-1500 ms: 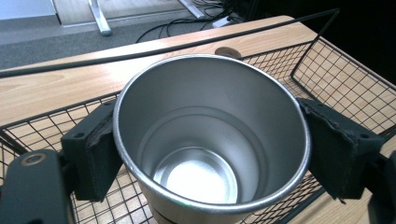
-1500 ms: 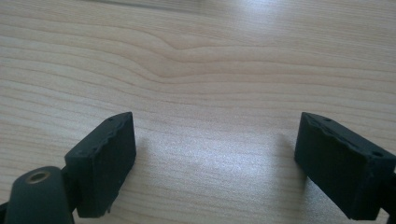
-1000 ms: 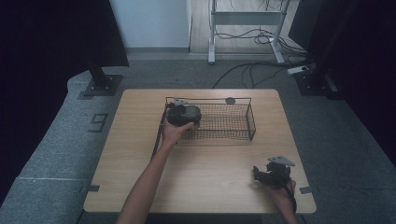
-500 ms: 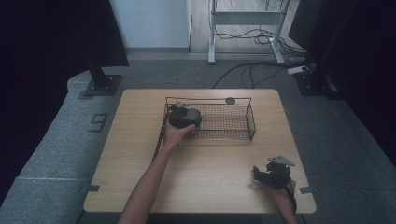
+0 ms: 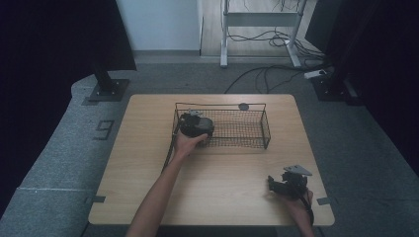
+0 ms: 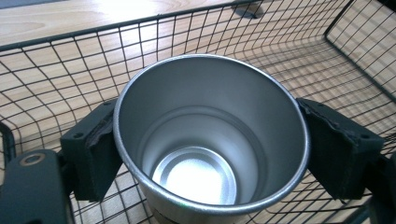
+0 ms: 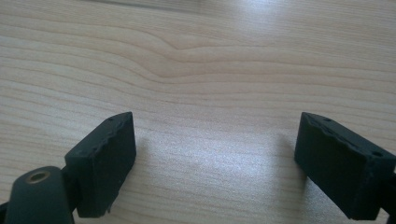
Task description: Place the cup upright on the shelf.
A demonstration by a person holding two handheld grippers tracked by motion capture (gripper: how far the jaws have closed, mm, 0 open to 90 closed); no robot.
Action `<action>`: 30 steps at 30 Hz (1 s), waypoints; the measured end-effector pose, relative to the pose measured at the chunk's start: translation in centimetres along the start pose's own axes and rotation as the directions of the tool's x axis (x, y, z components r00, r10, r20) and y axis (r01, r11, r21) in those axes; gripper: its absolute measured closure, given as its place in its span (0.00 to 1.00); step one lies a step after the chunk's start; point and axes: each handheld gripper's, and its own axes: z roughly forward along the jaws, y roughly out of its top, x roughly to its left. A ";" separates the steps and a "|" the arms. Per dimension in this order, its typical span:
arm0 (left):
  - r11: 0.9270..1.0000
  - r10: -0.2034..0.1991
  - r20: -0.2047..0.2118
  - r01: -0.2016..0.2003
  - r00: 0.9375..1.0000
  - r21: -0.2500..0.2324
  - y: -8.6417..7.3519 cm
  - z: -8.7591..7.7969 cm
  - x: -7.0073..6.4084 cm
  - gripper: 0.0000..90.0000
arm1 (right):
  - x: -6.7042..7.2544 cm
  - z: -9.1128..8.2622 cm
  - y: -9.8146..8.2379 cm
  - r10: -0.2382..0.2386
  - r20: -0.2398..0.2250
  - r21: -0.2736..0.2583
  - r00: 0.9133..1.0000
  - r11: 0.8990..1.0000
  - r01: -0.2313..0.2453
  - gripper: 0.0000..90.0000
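A round, open-topped cup of brushed silver metal (image 6: 210, 140) is clamped between the two black pads of the left tongs (image 6: 210, 154), one pad pressed against each side of its wall just below the rim. The cup is held upright, its mouth turned toward the camera on the tongs, so that its shiny bottom is seen. Beneath and beyond the left tongs the black wire-mesh basket (image 6: 299, 51) is spread; the cup is held inside it, at its left end in the high view (image 5: 196, 124). The basket (image 5: 247, 129) is set on the light wooden worktop (image 5: 148, 163). The right tongs (image 5: 281, 185) are kept well apart from the basket, near the worktop's near right corner, with their pads (image 7: 105, 158) spread wide and only bare wood (image 7: 210, 93) between them.
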 end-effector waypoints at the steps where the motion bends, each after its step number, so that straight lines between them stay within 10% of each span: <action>1: 1.000 -0.004 0.001 0.004 1.000 0.000 -0.1 0.0 0.0 0.16 | 0.0 0.0 0.0 0.000 0.000 0.000 1.000 1.000 0.000 0.14; 30: 0.997 -0.021 0.051 0.024 0.999 -0.067 0.6 -3.2 0.3 0.07 | 0.0 0.0 0.0 0.000 -0.001 0.000 1.000 1.000 0.000 0.14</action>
